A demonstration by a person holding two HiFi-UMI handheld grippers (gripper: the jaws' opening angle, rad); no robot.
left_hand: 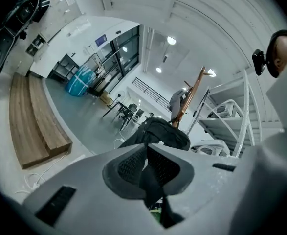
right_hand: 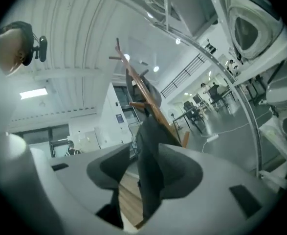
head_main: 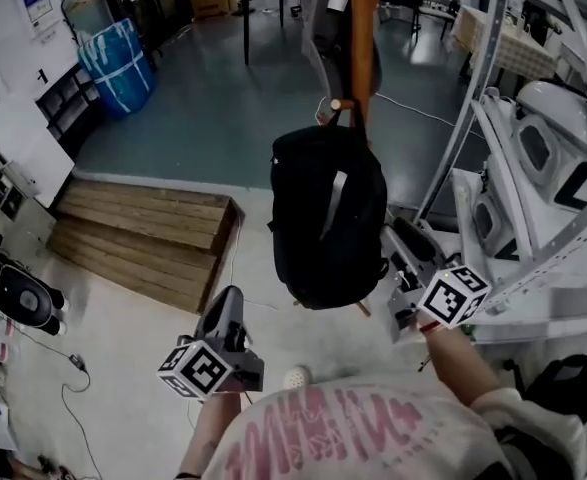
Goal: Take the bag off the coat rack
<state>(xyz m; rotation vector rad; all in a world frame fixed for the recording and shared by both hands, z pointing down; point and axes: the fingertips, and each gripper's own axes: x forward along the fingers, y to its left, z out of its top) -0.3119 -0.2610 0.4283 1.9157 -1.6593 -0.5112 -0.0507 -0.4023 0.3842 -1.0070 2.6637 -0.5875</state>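
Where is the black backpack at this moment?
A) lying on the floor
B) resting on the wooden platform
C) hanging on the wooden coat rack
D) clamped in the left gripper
C: the backpack hangs by its top loop on the coat rack, and neither gripper touches it.

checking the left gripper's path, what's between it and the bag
Nothing stands in the way: the head view shows only floor between the left gripper and the hanging bag.
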